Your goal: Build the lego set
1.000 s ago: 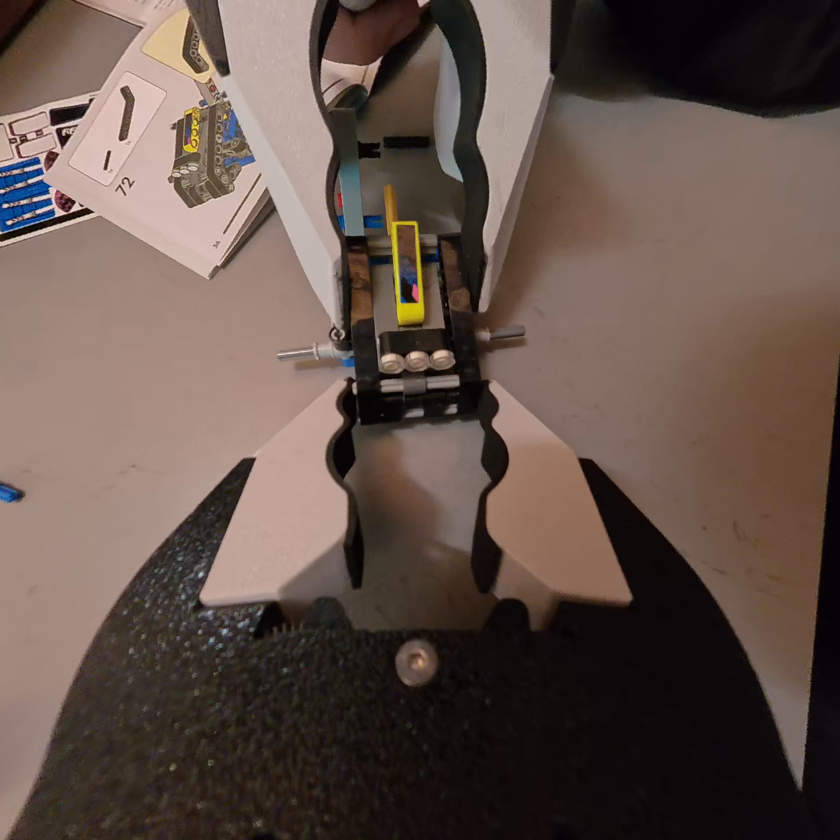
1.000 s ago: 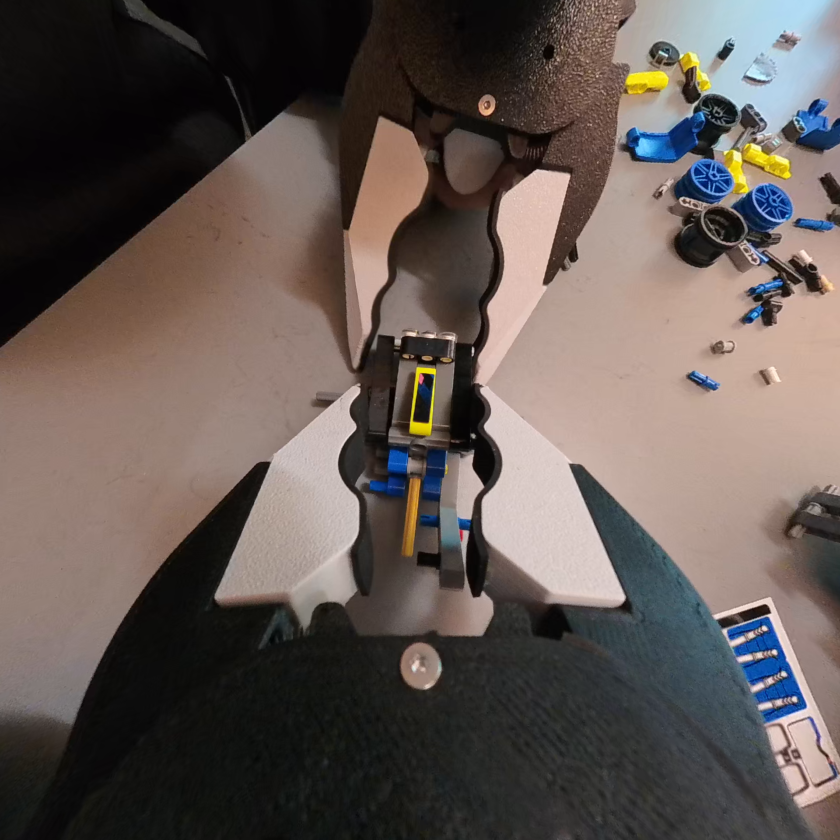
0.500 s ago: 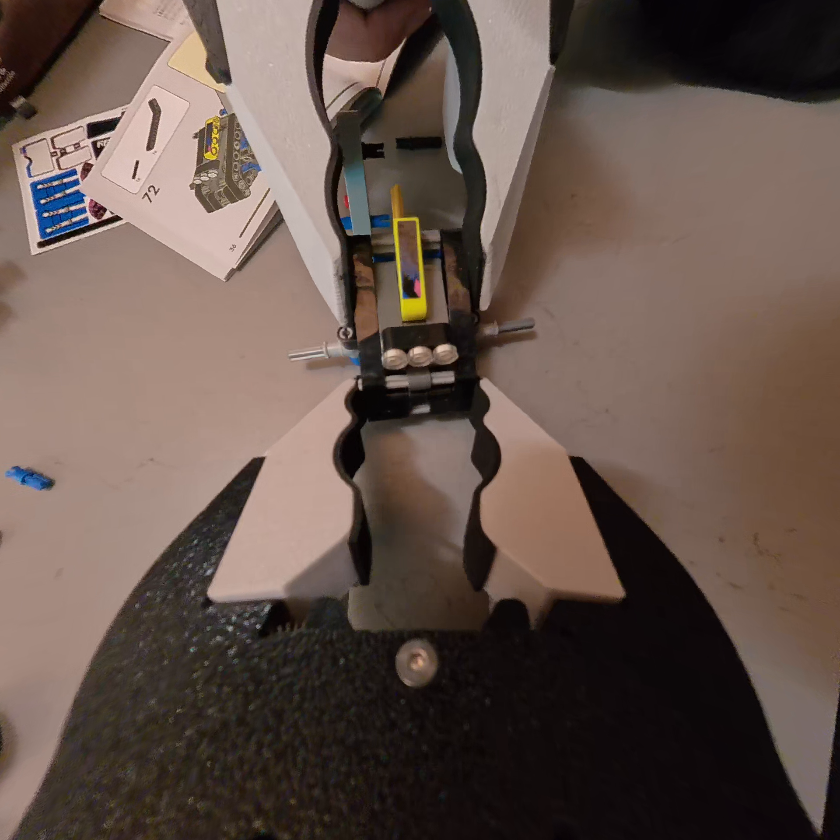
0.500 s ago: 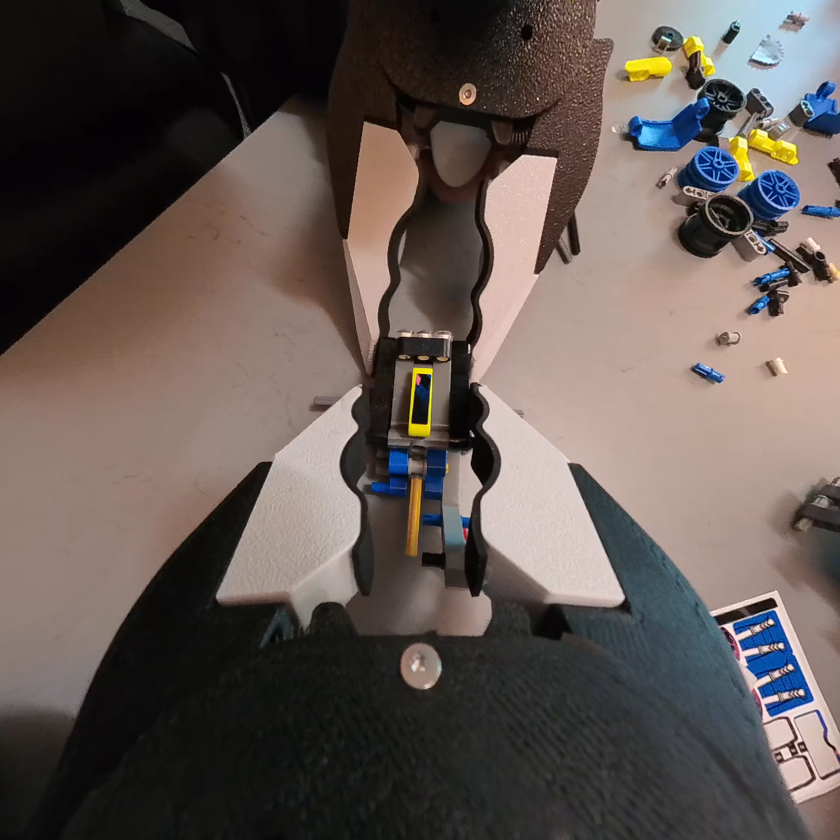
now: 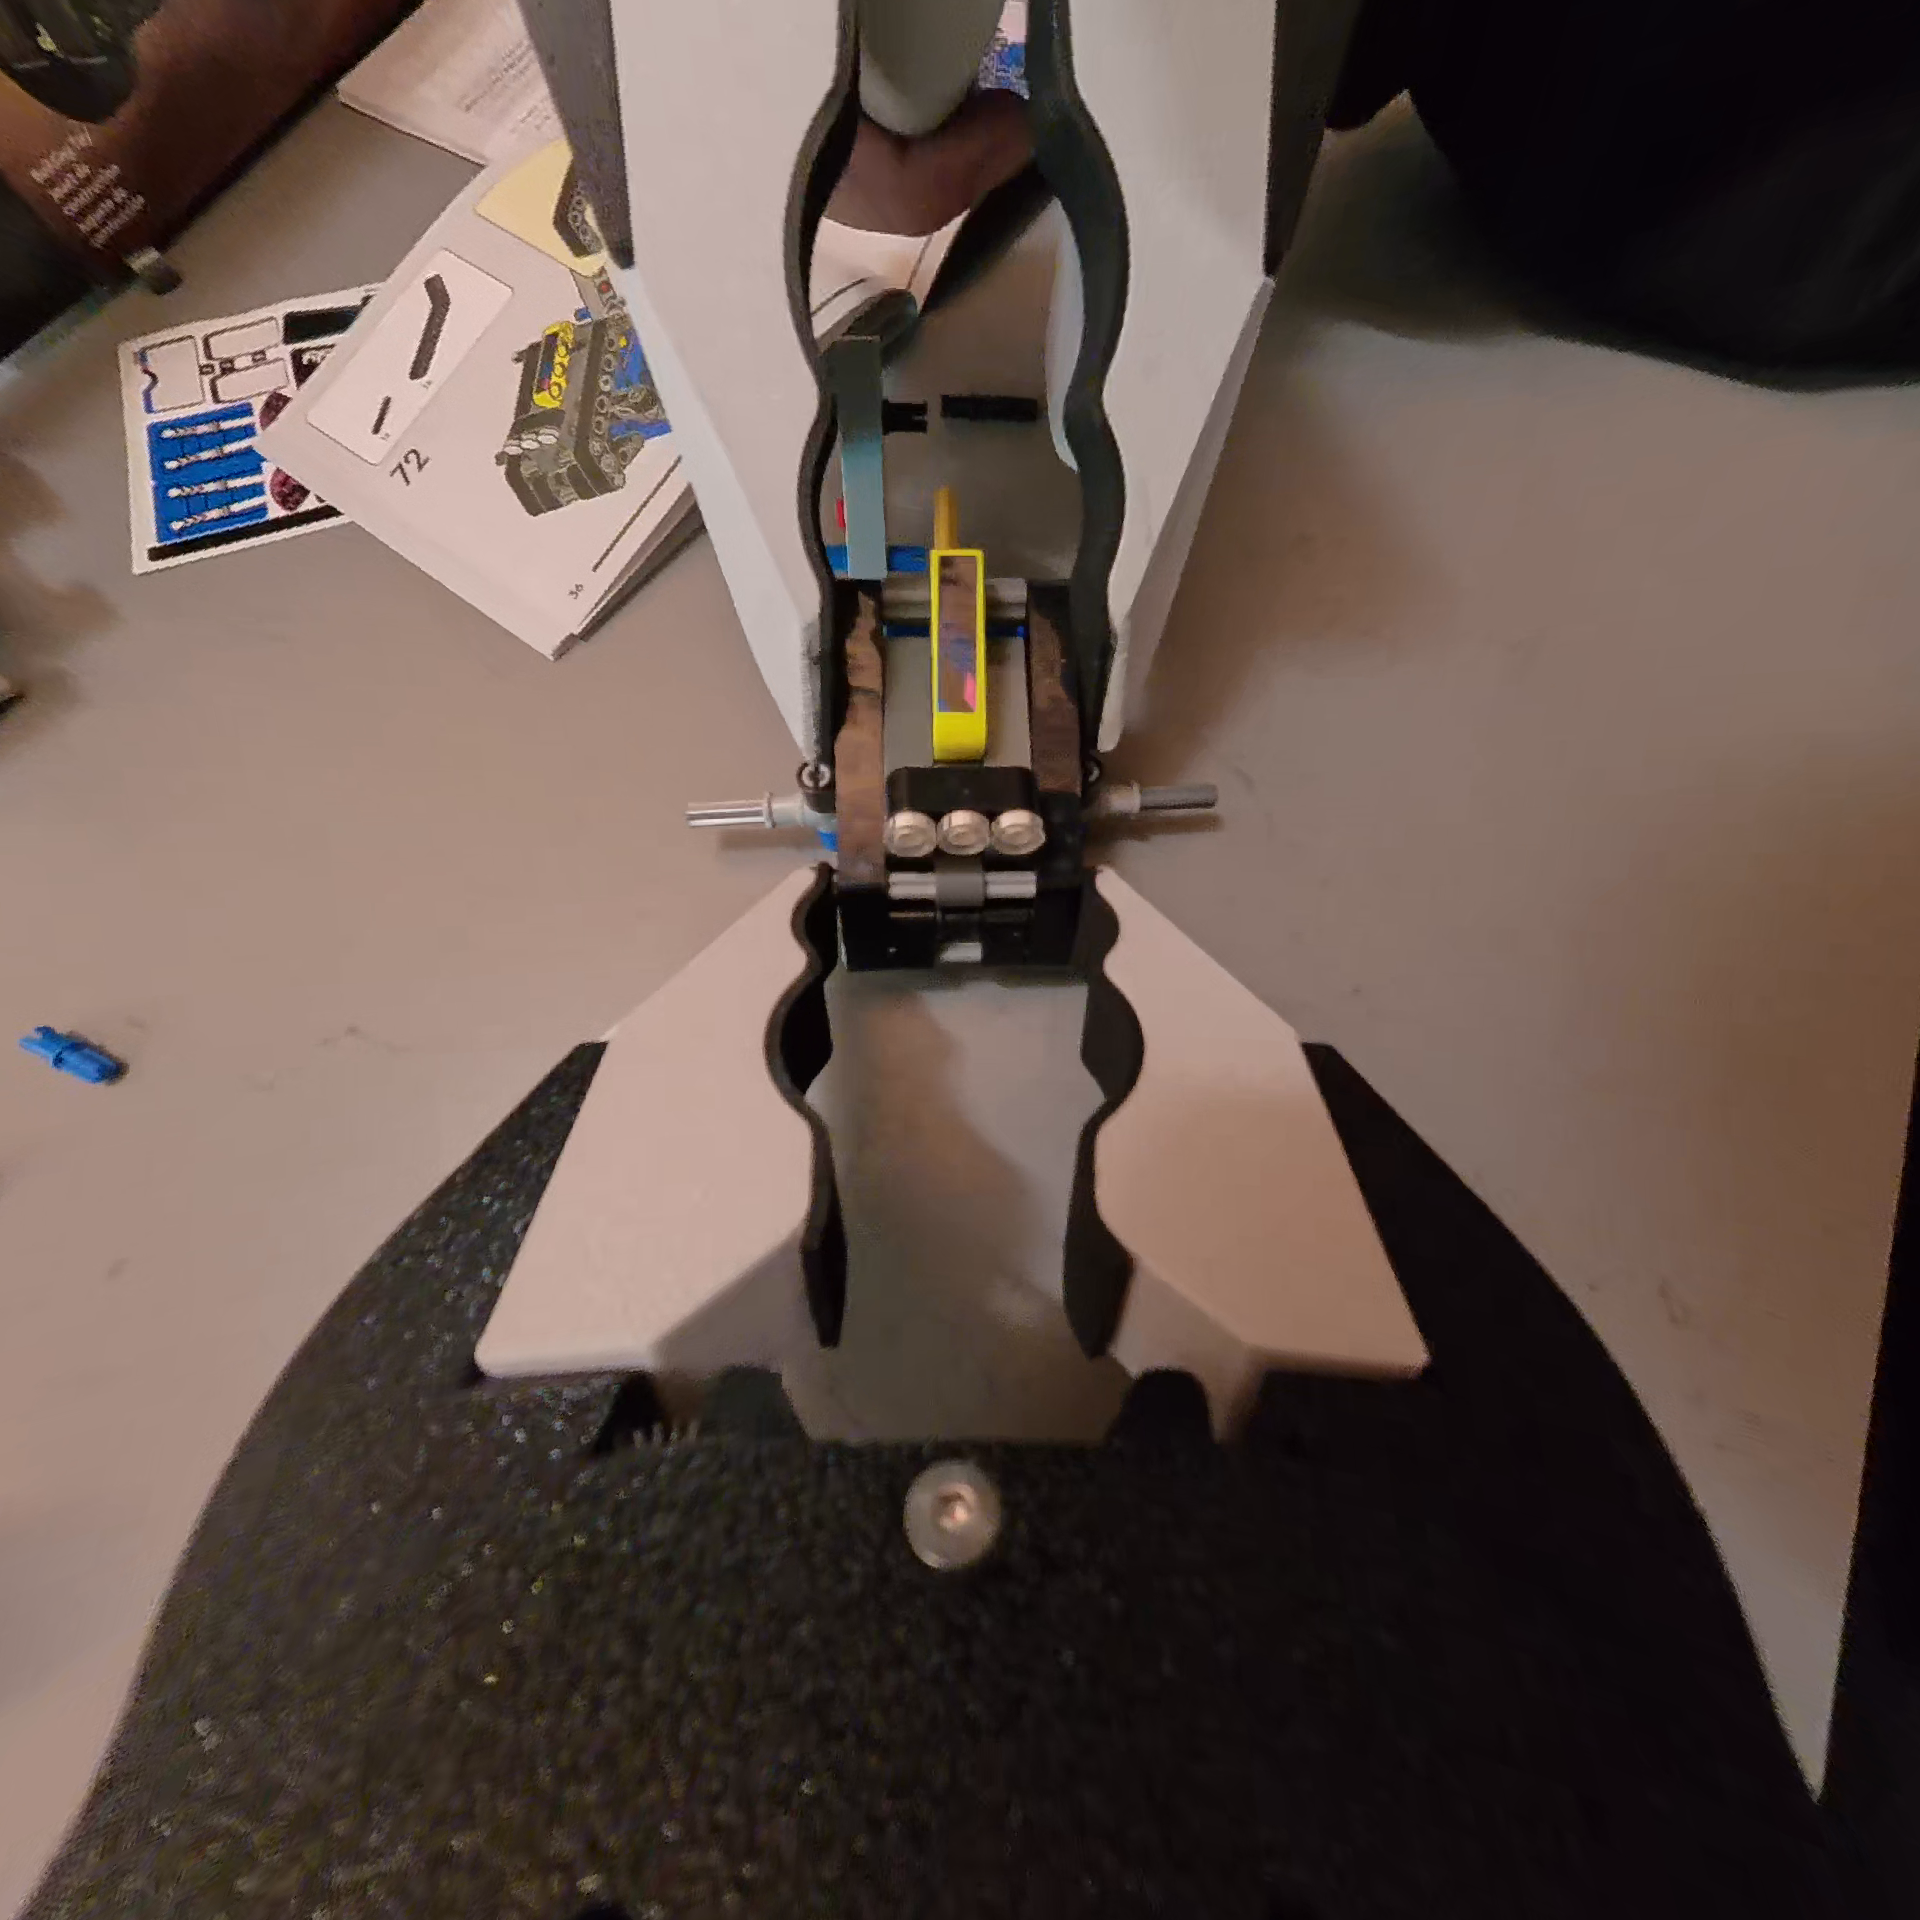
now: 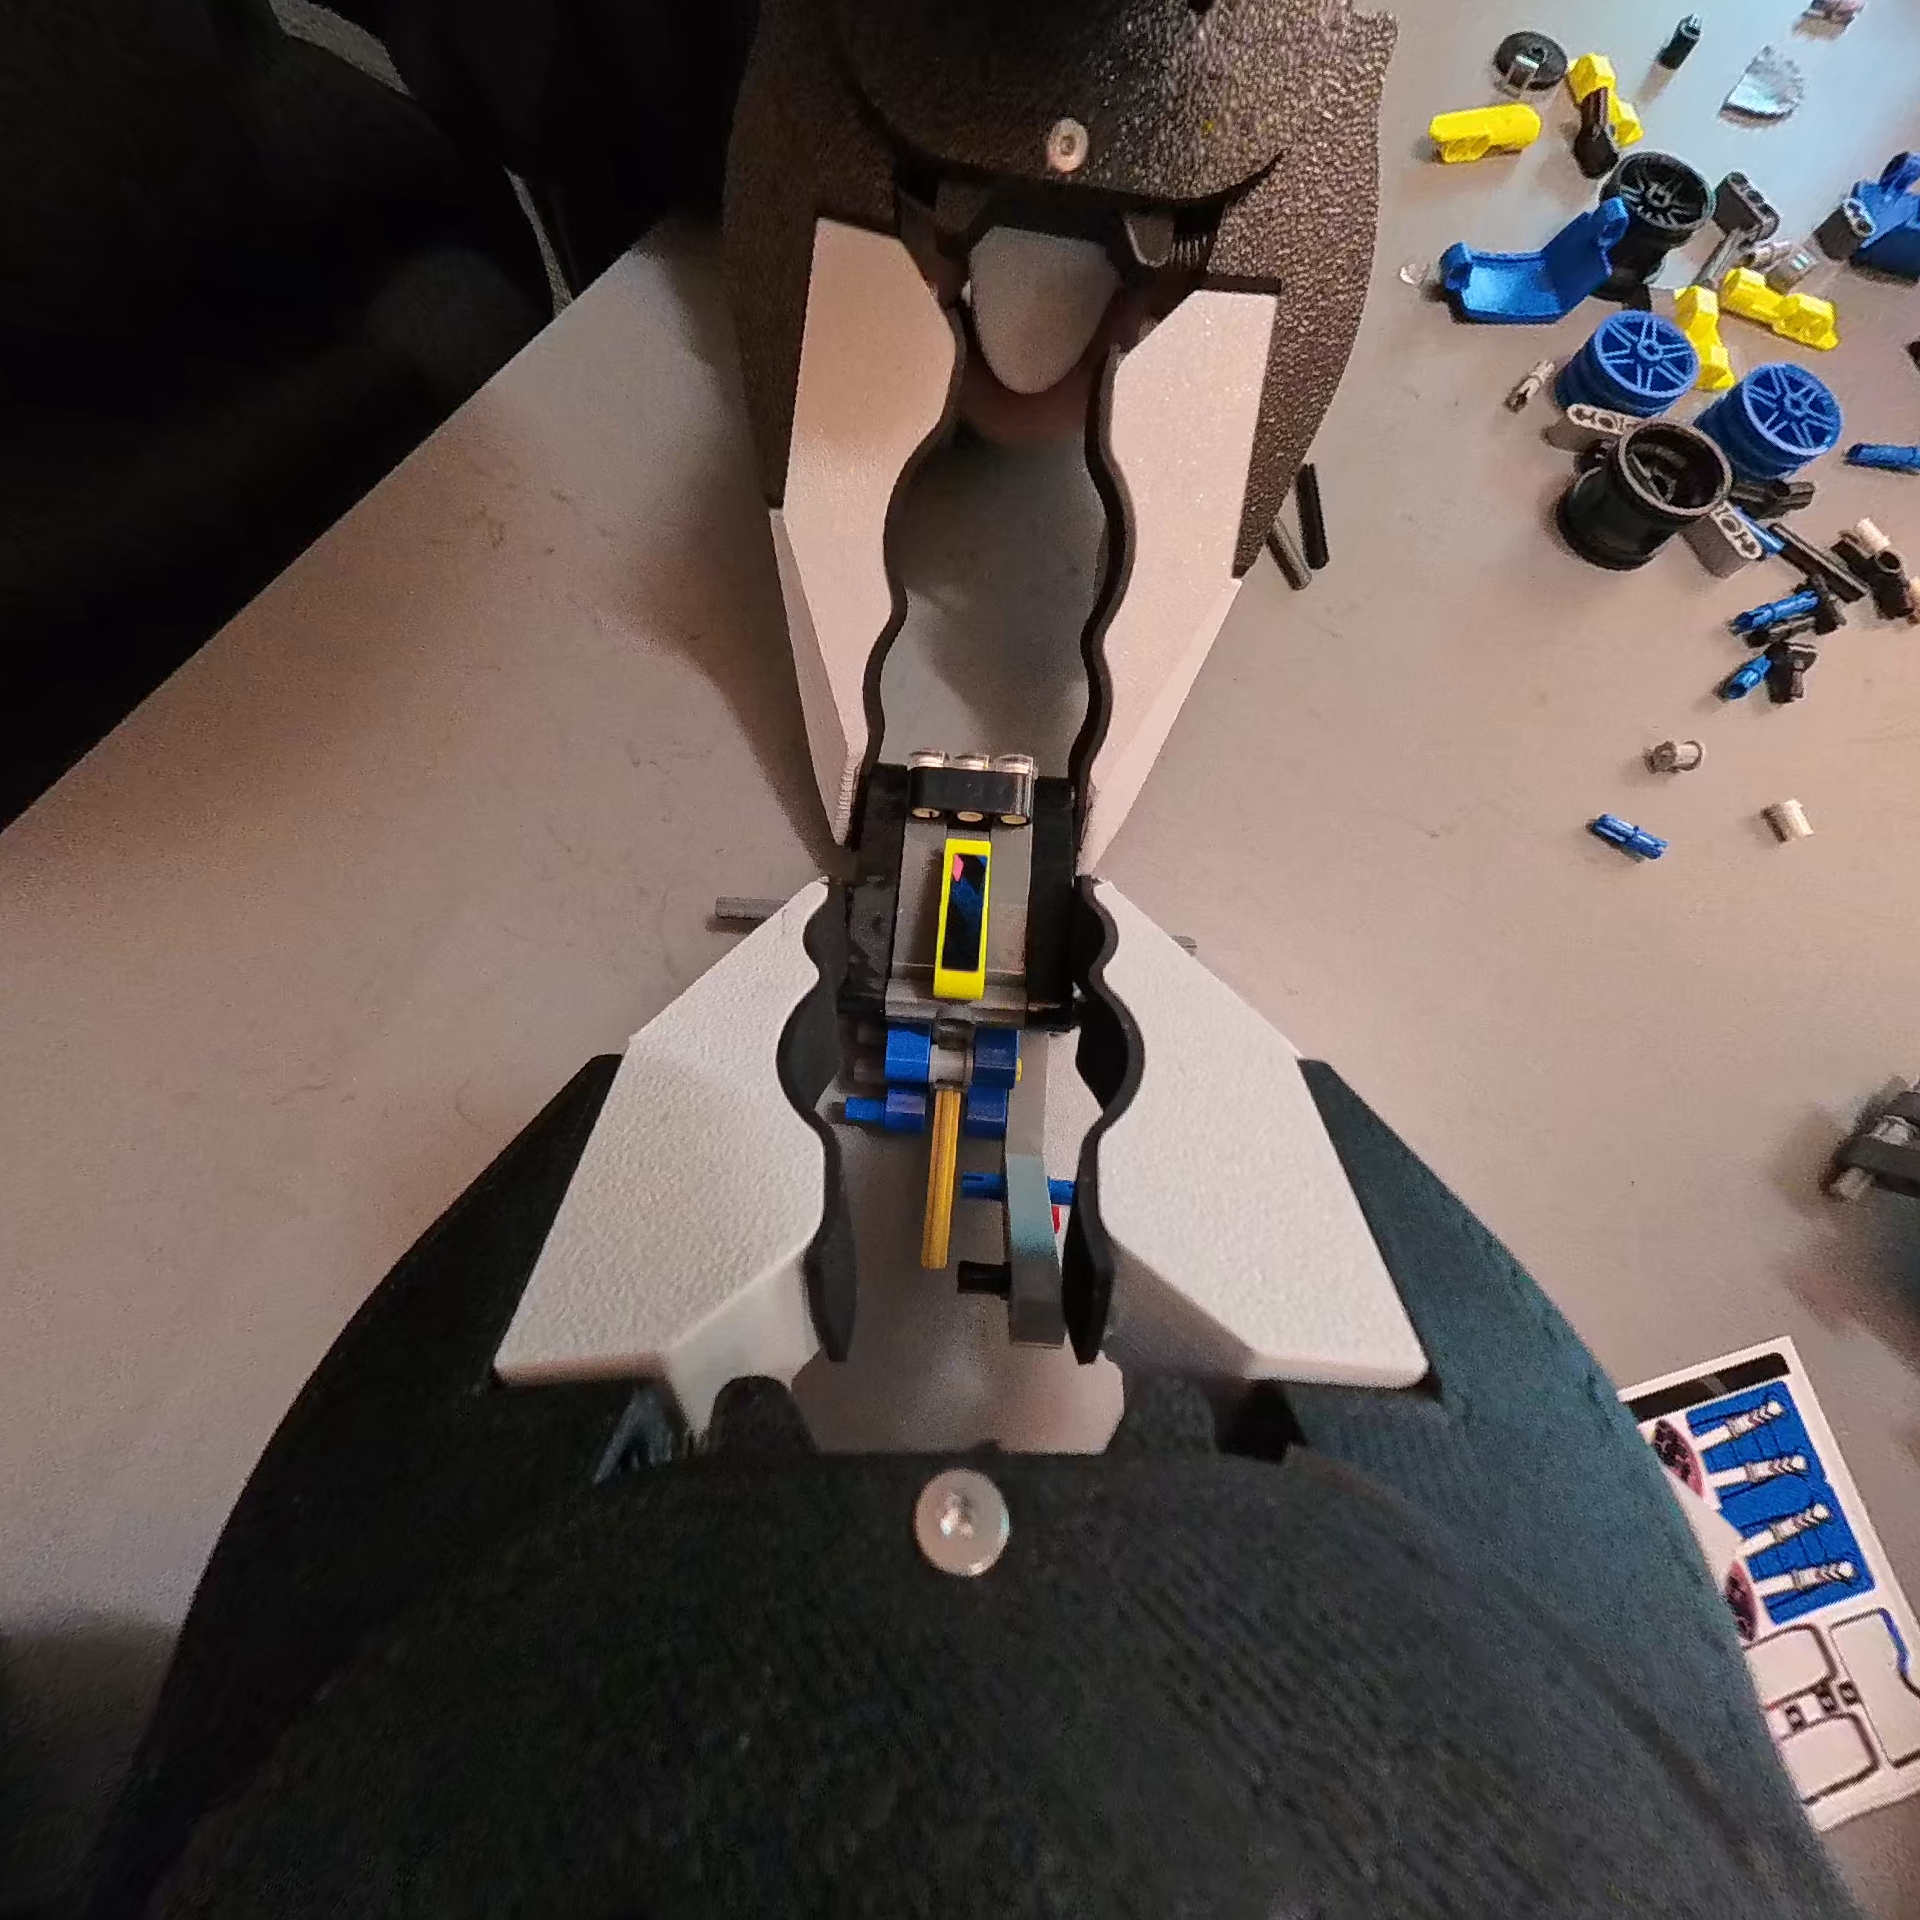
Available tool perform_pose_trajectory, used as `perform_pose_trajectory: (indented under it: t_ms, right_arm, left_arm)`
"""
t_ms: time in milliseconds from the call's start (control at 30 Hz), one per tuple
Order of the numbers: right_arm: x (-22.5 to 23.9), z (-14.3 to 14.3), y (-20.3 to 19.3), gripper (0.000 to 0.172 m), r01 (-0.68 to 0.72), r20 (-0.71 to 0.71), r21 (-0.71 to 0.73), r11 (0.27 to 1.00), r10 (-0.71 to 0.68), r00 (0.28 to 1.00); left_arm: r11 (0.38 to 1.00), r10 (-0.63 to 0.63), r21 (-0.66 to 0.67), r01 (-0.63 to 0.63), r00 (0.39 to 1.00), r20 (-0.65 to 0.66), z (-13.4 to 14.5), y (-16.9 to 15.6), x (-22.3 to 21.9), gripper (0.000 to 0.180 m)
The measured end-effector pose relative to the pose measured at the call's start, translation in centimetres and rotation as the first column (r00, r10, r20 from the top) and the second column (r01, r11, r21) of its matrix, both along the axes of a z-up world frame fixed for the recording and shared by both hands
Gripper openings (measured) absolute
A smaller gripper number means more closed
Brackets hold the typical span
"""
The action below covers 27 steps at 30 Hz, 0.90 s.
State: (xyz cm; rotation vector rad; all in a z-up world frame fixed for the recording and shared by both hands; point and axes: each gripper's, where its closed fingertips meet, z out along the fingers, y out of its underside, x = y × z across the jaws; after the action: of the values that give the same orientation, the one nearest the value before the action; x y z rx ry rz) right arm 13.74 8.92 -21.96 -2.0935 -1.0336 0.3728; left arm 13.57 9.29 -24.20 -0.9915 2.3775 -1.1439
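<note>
Two hand-held grippers, nose to nose, clamped on one small brick-built model.

Nearest, left hand-held gripper (image 5: 958, 914) pads pressed on the black model (image 5: 956, 790) end with three pale studs; opposite, right hand-held gripper (image 6: 951, 997) closed round the other end. Model raised over the grey counter (image 5: 364, 831). Farther left, open instruction booklet (image 5: 468, 457) and sticker sheet (image 5: 208, 457); loose blue and yellow parts (image 6: 1683, 343) farther off.

Left tool (image 5: 958, 935): black speckled textured housing, one silver screw centred near the front edge, two pale grey wedge-shaped fingers (image 5: 665, 1174) edged with wavy black pads. Right tool (image 6: 956, 940): matching black textured housing, silver screw, pale grey fingers (image 6: 675, 1174), wavy black pad edges.
</note>
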Motion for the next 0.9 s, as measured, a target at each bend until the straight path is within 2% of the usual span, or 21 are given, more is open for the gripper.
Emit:
perform_pose_trajectory:
  t_ms: [33,167,333,467,533,667,900]
  right_arm:
    - [-0.02,0.0,-0.01,0.041,0.0,-0.005,0.0,1.0,0.0,1.0]
    - [-0.02,0.02,-0.05,0.041,-0.003,-0.004,0.007,1.0,0.003,1.0]
    - [0.18,0.01,-0.06,0.041,0.009,-0.004,-0.005,1.0,-0.009,1.0]
    - [-0.08,0.0,-0.09,0.041,0.002,-0.008,-0.006,1.0,-0.002,1.0]
    - [-0.05,-0.03,-0.1,0.041,0.003,0.001,-0.012,1.0,-0.003,1.0]
    - [-0.16,-0.02,-0.09,0.041,0.005,0.009,-0.009,1.0,-0.004,1.0]
    - [0.37,0.2,-0.86,0.045,0.029,0.016,-0.038,0.999,-0.029,0.999]
  left_arm:
    - [1.0,0.003,0.002,-0.003,1.0,-0.001,-0.03,0.05,0.04,0.042]
    - [0.999,0.004,0.05,-0.006,0.999,0.037,-0.15,0.06,0.1,0.041]
    - [1.0,0.029,0.01,-0.029,0.999,0.039,0.29,0.13,0.26,0.042]
    - [0.998,0.062,0.021,-0.063,0.996,0.059,0.41,0.3,0.22,0.05]
    - [0.998,0.062,0.023,-0.063,0.995,0.072,0.56,0.02,0.13,0.041]
    - [0.994,0.073,0.072,-0.081,0.991,0.112,0.45,0.1,0.13,0.041]
    - [0.998,0.006,0.067,-0.013,0.994,0.112,0.43,0.16,0.11,0.041]
